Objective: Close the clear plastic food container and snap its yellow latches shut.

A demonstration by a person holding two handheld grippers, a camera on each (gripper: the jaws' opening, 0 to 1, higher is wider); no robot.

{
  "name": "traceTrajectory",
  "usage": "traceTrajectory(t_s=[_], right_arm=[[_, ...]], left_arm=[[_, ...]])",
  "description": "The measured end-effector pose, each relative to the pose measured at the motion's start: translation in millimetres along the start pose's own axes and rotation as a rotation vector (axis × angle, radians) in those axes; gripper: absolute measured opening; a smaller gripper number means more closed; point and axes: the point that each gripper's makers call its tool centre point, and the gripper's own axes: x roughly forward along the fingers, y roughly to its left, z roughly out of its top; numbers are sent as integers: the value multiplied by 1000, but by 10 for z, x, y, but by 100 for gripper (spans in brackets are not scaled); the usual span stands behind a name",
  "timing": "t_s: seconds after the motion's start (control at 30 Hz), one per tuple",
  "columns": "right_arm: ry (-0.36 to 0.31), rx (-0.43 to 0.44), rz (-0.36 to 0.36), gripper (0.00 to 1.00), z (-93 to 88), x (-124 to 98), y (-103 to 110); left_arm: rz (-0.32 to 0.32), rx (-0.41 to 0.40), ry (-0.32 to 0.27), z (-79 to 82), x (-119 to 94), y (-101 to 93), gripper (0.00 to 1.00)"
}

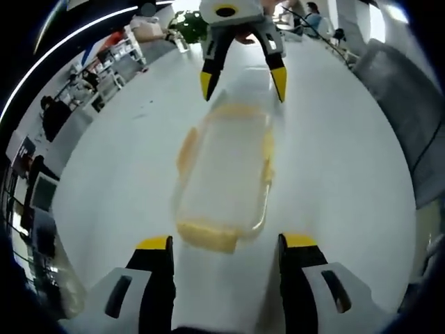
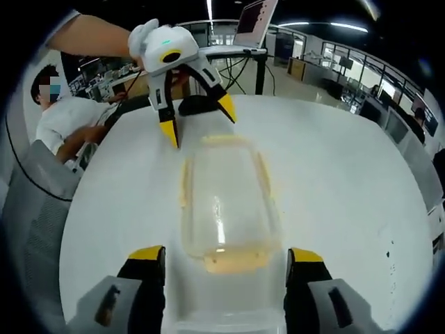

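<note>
Clutter rims the far edge in the left gripper view: shelving and boxes [image 1: 115, 59] beyond the white table [image 1: 348, 160], and a grey chair back [image 1: 403, 90] just off the table's edge. On the smooth, matte tabletop lies the clear plastic container [image 1: 222, 177], long and round-cornered, with yellow latches [image 1: 208, 236] at its ends and sides; the picture is blurred, so whether they are snapped down cannot be told. The left gripper [image 1: 226, 243] has its yellow-tipped black jaws spread wide, holding nothing, the container's near end lying just ahead between them. The right gripper [image 1: 242, 82] hangs at the far end, jaws apart, empty.

In the right gripper view the same container [image 2: 226, 205] lies lengthwise ahead of the right gripper [image 2: 226, 256], whose jaws are wide apart and bare. The left gripper [image 2: 198, 118], white-bodied, hovers over the far end with jaws splayed. Behind it stands a laptop [image 2: 254, 24] on a black stand, and a seated person [image 2: 66, 118] beside the table.
</note>
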Motion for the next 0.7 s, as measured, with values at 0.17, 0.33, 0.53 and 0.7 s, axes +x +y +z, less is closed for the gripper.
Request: traceTrajectory(t_s=[0.17,0.33,0.53,0.7], right_arm=[[24,-18,3,66,-29,16,-10],[53,-33,21,65,-89,56,-12],[76,-65,29,66,-83,93,-15],[102,-85,27,63,-93,141,-30]], left_arm=[[-26,8,9,-4,10,46,60],[-43,44,30,-30,28,119,58],[-66,92,56,-60,67,149,54],[-81,103,66,-68,88,169,53]])
